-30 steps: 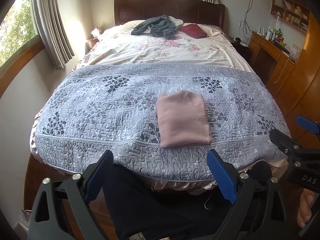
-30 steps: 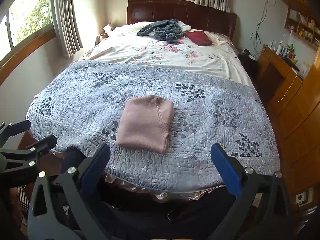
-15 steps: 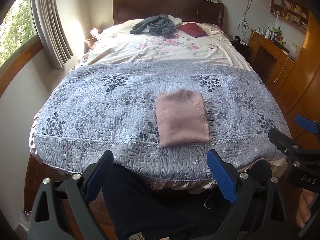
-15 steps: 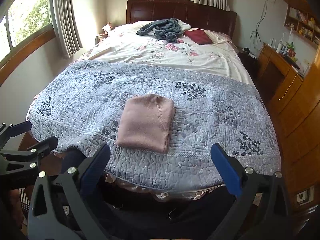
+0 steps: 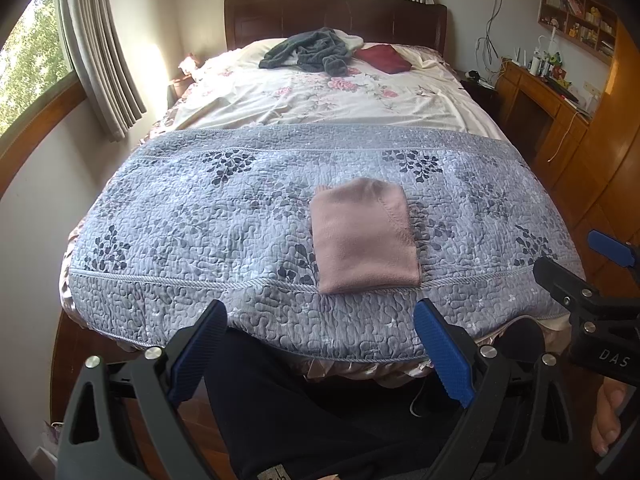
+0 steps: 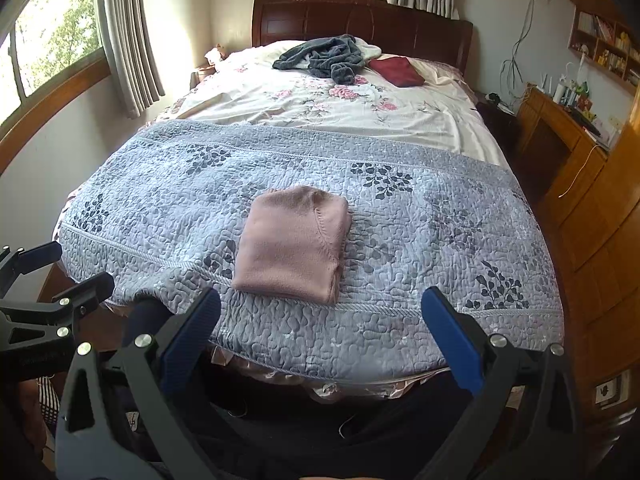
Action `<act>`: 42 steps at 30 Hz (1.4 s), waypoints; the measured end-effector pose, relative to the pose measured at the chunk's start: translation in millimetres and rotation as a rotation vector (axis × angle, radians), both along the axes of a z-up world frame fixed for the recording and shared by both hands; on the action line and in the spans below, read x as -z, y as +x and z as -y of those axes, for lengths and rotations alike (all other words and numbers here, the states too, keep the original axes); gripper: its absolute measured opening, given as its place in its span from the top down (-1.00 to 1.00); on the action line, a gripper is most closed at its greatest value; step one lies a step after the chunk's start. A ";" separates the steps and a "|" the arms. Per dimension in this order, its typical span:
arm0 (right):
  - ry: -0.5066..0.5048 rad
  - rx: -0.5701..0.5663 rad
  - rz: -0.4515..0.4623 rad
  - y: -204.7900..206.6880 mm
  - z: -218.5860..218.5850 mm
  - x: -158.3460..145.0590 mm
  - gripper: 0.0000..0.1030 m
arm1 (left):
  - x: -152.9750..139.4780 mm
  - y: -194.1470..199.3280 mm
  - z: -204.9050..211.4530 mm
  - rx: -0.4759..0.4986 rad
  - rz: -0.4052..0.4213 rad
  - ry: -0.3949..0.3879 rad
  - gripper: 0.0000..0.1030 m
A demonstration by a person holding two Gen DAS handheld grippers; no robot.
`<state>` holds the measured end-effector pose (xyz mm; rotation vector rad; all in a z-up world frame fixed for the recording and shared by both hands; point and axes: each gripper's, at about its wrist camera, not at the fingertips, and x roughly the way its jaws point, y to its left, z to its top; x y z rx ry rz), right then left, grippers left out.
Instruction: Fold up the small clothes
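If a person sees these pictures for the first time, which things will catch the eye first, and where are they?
First, the pink folded garment lying flat on the grey quilt near the foot of the bed. Next, the open left gripper and right gripper, both held back over the bed's near edge and empty. Far off by the headboard lies a crumpled dark grey garment.

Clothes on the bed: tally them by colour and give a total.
Pink, folded sweater on the grey quilt: 1
Dark grey, crumpled garment by the headboard: 1
Dark red, folded item beside it: 1
Total: 3
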<state>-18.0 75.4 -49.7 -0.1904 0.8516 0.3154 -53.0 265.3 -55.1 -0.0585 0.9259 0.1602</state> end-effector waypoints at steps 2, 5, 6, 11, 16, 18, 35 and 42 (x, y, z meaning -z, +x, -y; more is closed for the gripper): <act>0.002 0.001 -0.002 0.0 0.4 -0.1 -0.94 | -0.1 -0.1 -0.1 0.001 0.000 0.001 -0.84; 0.003 0.001 -0.001 0.5 1.2 -0.3 -0.94 | -0.1 -0.1 0.0 0.000 0.000 0.000 -0.84; 0.002 0.002 -0.001 0.7 1.1 -0.2 -0.94 | -0.2 -0.1 0.1 -0.001 0.000 0.000 -0.84; 0.001 0.002 -0.003 0.7 0.8 -0.3 -0.94 | -0.1 0.2 0.2 0.001 -0.001 0.001 -0.84; 0.001 0.002 -0.003 0.7 0.7 -1.0 -0.94 | 0.2 0.5 -0.5 0.002 0.000 0.002 -0.84; 0.002 0.001 -0.004 1.0 0.8 -0.9 -0.94 | 0.2 0.5 -0.4 0.002 0.000 0.001 -0.84; 0.004 0.000 0.000 1.0 1.0 -3.0 -0.94 | 1.7 0.1 0.7 0.012 0.005 0.005 -0.84; 0.012 0.008 -0.009 3.4 3.5 -3.7 -0.94 | 1.4 0.3 0.5 0.014 0.005 0.005 -0.84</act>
